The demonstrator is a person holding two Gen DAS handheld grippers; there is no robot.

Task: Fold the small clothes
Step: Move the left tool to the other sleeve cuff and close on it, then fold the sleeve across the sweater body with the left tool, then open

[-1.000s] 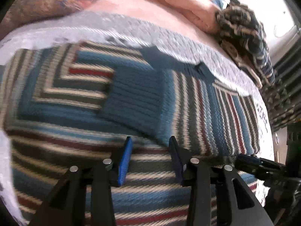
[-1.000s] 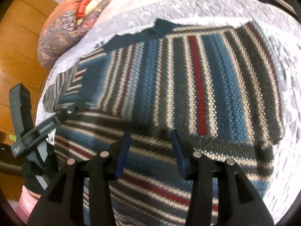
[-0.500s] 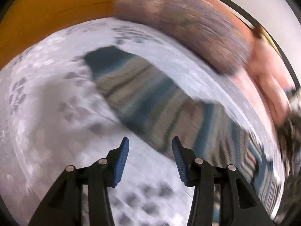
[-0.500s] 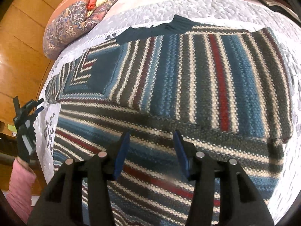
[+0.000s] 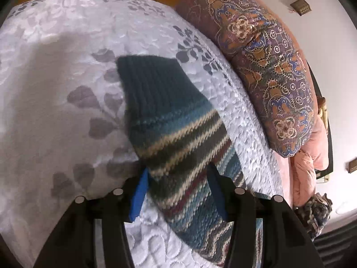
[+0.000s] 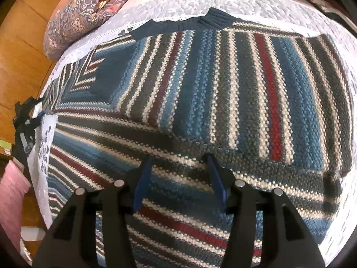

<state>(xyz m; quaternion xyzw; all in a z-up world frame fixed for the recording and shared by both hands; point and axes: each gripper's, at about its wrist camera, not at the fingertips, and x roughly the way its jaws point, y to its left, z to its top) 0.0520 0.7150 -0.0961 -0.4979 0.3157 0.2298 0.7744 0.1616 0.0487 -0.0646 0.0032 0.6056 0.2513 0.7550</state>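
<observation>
between the left gripper (image 5: pixel 177 188) jaws, spread wide, lies the sweater (image 6: pixel 223 102) sleeve (image 5: pixel 169 134), prob lined up for a grab. right gripper (image 6: pixel 178 179) also wide, empty, over the body w/ nothing pinched.

My left claw (image 5: pixel 177 187) sits low with its blue-padded fingers (image 5: pixel 138 192) spread wide apart, gripping nothing. My right claw (image 6: pixel 178 178) is likewise spread, fingers (image 6: pixel 142 182) parted and empty. In the right wrist view the left claw (image 6: pixel 26 120) shows far out at the left edge.
</observation>
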